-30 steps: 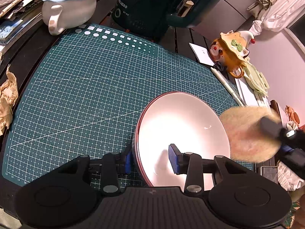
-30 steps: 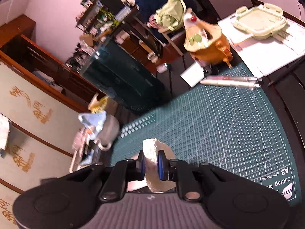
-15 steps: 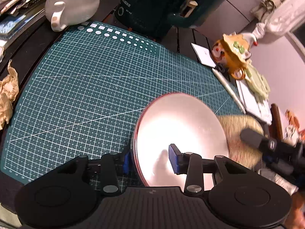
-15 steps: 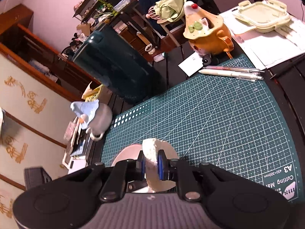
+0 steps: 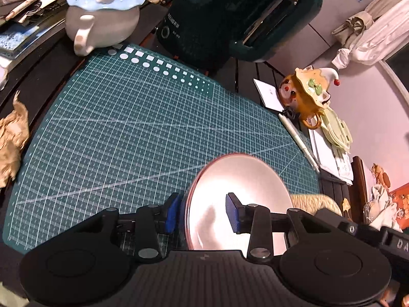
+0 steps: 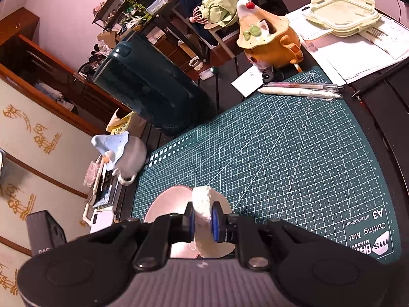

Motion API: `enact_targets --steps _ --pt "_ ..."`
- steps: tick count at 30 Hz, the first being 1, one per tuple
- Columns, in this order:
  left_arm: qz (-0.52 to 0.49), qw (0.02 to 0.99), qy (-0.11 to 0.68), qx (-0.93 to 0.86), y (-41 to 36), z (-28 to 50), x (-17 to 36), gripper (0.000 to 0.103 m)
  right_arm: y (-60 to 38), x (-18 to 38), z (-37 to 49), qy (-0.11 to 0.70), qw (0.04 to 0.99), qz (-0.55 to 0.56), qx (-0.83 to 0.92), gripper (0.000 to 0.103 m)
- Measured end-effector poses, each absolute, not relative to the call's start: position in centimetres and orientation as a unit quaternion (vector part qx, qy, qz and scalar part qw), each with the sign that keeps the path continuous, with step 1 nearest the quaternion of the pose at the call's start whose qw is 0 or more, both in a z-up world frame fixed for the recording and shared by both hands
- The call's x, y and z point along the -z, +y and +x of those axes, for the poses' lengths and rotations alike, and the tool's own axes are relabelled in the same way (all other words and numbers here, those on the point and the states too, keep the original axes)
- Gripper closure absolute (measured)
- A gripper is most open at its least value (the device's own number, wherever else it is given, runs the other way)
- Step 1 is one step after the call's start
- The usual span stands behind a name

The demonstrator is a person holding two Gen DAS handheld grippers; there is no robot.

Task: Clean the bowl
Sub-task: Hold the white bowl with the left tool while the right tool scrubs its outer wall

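Observation:
A white bowl (image 5: 237, 194) with a reddish rim stands tilted over the green cutting mat (image 5: 127, 133). My left gripper (image 5: 203, 216) is shut on the bowl's near rim, one blue pad outside and one inside. My right gripper (image 6: 203, 221) is shut on a round pale sponge pad (image 6: 207, 204), held edge-on. The bowl also shows in the right wrist view (image 6: 168, 204), just left of the sponge. In the left wrist view the sponge (image 5: 314, 202) sits behind the bowl's right edge, partly hidden.
A dark green appliance (image 5: 230, 18) and a blue-lidded teapot (image 5: 102, 20) stand at the mat's far edge. An orange clown pot (image 5: 306, 94), pens (image 6: 299, 89), papers and a lunchbox lid (image 6: 342, 18) lie to the right. Crumpled paper (image 5: 12, 138) lies left.
The sponge has dropped from beside the bowl's right rim to lower behind it. The bowl has moved lower and nearer in the left view. Both grips are unchanged.

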State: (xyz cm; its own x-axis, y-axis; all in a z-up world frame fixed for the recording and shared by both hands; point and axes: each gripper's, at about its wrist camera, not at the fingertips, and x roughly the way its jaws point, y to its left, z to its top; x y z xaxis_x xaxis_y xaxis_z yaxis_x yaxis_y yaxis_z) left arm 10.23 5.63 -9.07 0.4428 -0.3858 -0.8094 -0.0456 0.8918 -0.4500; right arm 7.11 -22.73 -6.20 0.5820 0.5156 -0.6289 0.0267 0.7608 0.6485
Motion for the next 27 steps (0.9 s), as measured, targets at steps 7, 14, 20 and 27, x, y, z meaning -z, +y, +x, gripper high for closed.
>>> enact_targets --steps 7,14,20,27 --pt "-0.195 0.815 0.536 0.106 4.8 9.8 10.2 0.066 -22.6 6.1 7.2 0.431 0.833 0.313 -0.146 0.091" --pt "-0.203 0.815 0.532 0.109 5.0 9.6 10.4 0.064 -22.9 4.8 7.1 0.408 0.841 0.321 -0.151 0.091" --pt "-0.205 0.815 0.531 0.11 5.0 9.5 10.5 0.064 -22.6 6.4 7.6 0.436 0.831 0.318 -0.138 0.091" --pt "-0.2 0.816 0.531 0.111 4.8 9.5 10.5 0.064 -23.0 5.2 7.3 0.409 0.838 0.328 -0.149 0.091"
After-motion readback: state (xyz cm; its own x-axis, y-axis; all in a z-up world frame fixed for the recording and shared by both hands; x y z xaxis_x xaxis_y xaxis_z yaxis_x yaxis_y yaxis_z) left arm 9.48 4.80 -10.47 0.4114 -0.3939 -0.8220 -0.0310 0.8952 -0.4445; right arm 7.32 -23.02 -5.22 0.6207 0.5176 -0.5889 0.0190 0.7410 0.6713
